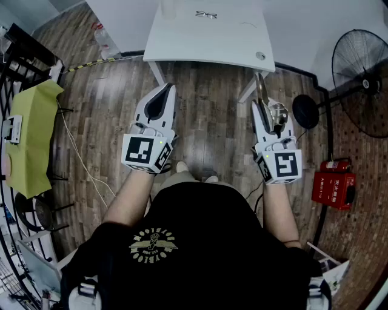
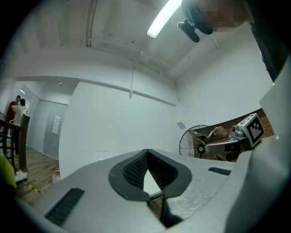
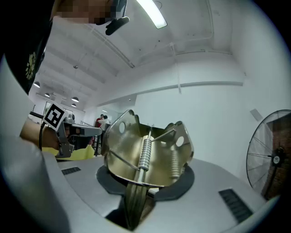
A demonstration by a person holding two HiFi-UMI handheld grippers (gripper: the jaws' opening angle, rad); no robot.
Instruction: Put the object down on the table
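- Holding a gripper in each hand, person stands over wood floor (image 1: 206,121), both grippers level and pointing toward white table (image 1: 182,42).
- Right gripper (image 3: 145,184): jaws part-way closed, clamped on brass-coloured metal spring clip (image 3: 145,150).
- Clip sits upright between the pads, its two handle plates flaring up and out, coil spring down the middle, narrow end down in the jaw gap.
- In head view the clip (image 1: 265,97) sticks out past the right gripper's front, in the air over the floor, just short of the table's near edge. Not on the table.
- Left gripper (image 2: 148,154): jaws together at the tips, nothing between them, only a small triangle gap behind the tips.
- Left gripper also held over the floor, near the table's front edge, well apart from the right one.
- Glasses (image 1: 206,14) lie on the table's far part.
- Fan (image 1: 364,82) stands to the right, red box (image 1: 333,184) on the floor below it.
- Yellow-green cloth (image 1: 33,139) at far left.
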